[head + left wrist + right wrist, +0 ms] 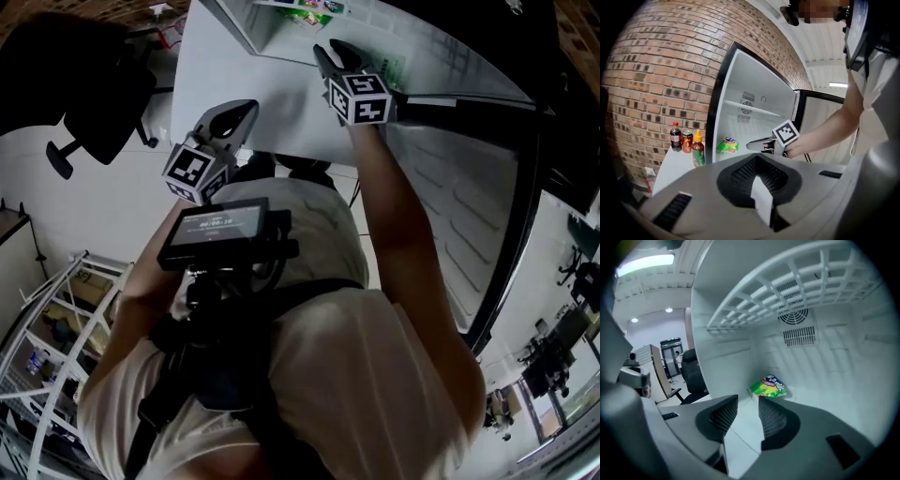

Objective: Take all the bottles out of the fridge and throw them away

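Two bottles [675, 136] [697, 151], one bag [727, 146], probable can [687, 141]

The fridge [740, 93] stands open, white inside, with a wire shelf [787, 282] across its upper part. Outside it, on a white surface [670, 168] just beside its frame (at the left in the left gripper view), two bottles stand upright: a dark cola bottle [675, 137] with a red cap, and a red sauce bottle [697, 150] with a yellow cap and green label.
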`<state>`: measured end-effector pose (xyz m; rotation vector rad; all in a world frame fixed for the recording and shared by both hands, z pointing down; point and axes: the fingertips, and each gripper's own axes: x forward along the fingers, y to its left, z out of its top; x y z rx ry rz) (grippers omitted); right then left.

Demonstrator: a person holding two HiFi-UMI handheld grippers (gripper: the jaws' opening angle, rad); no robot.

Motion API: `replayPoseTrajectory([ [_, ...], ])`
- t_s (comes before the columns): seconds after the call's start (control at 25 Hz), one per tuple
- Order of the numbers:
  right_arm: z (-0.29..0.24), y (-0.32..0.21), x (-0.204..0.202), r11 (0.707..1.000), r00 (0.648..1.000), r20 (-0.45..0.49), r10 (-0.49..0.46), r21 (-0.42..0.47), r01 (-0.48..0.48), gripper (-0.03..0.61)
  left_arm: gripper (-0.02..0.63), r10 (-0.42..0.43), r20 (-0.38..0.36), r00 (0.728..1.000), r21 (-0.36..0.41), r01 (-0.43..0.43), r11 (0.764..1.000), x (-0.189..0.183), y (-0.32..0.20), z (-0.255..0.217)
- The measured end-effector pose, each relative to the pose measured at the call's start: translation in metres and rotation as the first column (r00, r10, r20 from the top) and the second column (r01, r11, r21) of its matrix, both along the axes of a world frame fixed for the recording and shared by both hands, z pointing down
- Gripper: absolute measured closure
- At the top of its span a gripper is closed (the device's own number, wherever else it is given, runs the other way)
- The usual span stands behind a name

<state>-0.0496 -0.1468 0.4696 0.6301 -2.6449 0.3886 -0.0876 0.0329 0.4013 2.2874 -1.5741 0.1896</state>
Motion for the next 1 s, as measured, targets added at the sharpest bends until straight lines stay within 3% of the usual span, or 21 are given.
replayPoseTrajectory([
  [0.2,0.024,-0.062,-0.01,0.997,0.989,-0.14,0.051,0.062,-0.043,0.403,0.609,-0.063,-0.015,0.998,-0.038,0.062,0.997,-0.013,0.006,-0.003],
  [0.48,0.045,-0.122,-0.008,0.996,0.972,-0.234,0.026,0.085,-0.006,0.262,0.609,-0.126,-0.003,0.992,-0.061,0.125,0.99,-0.015,0.008,-0.009],
  [0.68,0.054,-0.128,-0.019,0.994,0.957,-0.27,-0.102,0.016,0.111,0.273,0.609,-0.159,0.017,0.987,-0.061,0.16,0.985,-0.027,0.009,-0.01],
  [0.72,0.054,-0.124,-0.02,0.991,0.95,-0.286,-0.125,0.02,0.136,0.341,0.609,-0.164,0.015,0.986,-0.062,0.164,0.984,-0.028,0.009,-0.011],
  [0.76,0.051,-0.121,-0.02,0.987,0.945,-0.298,-0.137,0.037,0.154,0.355,0.609,-0.167,0.011,0.986,-0.065,0.167,0.984,-0.028,0.008,-0.013],
  [1.0,0.029,-0.081,-0.013,0.985,0.964,-0.238,-0.117,0.094,0.142,0.382,0.609,-0.123,0.001,0.992,-0.063,0.123,0.99,-0.023,0.013,-0.002],
])
